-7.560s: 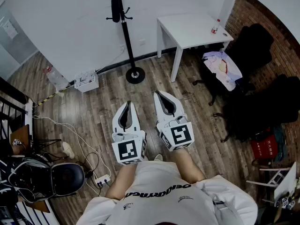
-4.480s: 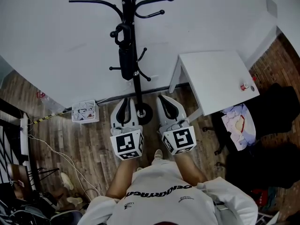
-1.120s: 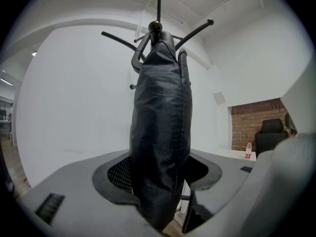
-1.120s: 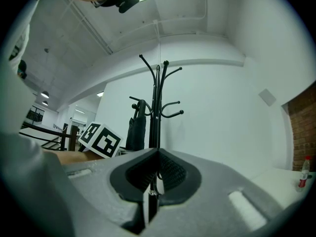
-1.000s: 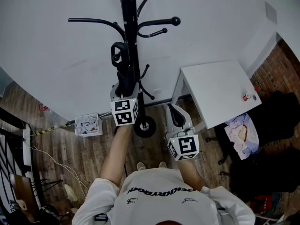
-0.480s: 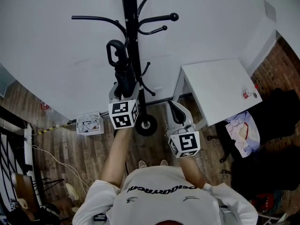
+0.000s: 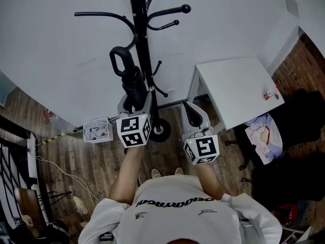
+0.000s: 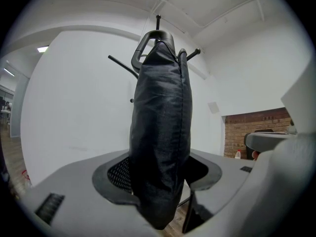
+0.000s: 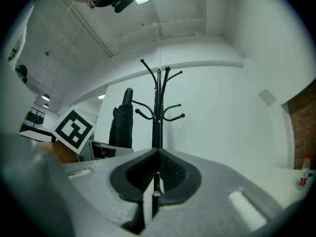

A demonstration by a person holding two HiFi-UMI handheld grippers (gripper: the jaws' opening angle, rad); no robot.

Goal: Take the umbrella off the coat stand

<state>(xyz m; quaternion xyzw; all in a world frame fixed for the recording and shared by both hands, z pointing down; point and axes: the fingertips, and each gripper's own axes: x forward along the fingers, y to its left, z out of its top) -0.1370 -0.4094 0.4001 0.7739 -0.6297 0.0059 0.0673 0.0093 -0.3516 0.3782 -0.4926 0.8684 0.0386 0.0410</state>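
Observation:
The black folded umbrella (image 7: pixel 133 88) stands upright with its loop handle at the top, and my left gripper (image 7: pixel 134 99) is shut on its lower body. In the left gripper view the umbrella (image 8: pixel 160 132) fills the space between the jaws of the left gripper (image 8: pixel 159 177). The black coat stand (image 7: pixel 141 29) rises just right of it. From the right gripper view the umbrella (image 9: pixel 122 120) hangs left of the coat stand (image 9: pixel 158 107), with a gap between them. Lower and to the right, my right gripper (image 7: pixel 191 109) is shut and holds nothing; its jaws (image 9: pixel 158 154) meet at the tip.
The stand's round base (image 7: pixel 159 131) rests on the wood floor by the white wall. A white table (image 7: pixel 238 85) with a small bottle (image 7: pixel 266 94) stands to the right. A white box (image 7: pixel 96 130) and cables (image 7: pixel 51 172) lie at the left; dark chairs with clothes (image 7: pixel 284 146) are on the right.
My left gripper has moved left and nearer with the umbrella in it, so the umbrella now stands apart from the stand's pole. The right gripper has stayed put.

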